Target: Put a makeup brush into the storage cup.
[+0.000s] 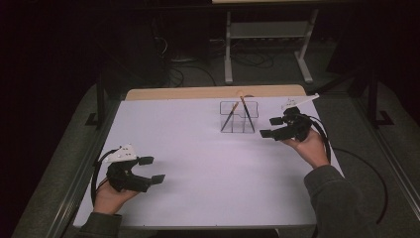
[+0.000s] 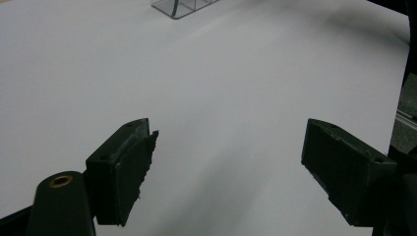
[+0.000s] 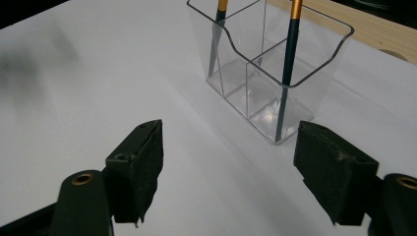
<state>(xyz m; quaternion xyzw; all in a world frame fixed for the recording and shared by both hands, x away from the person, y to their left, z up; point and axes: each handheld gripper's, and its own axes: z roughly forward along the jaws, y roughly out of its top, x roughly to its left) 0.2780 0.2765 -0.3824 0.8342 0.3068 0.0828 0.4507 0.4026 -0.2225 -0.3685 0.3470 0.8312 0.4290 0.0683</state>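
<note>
In right gripper view – pencils (image 3: 290, 69) in separate holder (image 3: 314, 83) compartments.

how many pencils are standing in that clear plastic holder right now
2. One pencil leans in the far compartment of the clear holder; the other pencil stands in the compartment nearest the right gripper. None looks hidden.

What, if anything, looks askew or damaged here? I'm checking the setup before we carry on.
Nothing is spilled or toppled. The clear holder stands upright on the white table, with two pencils leaning in separate compartments. One oddity: the left gripper has a ragged, chipped edge on one jaw's pad.
</note>
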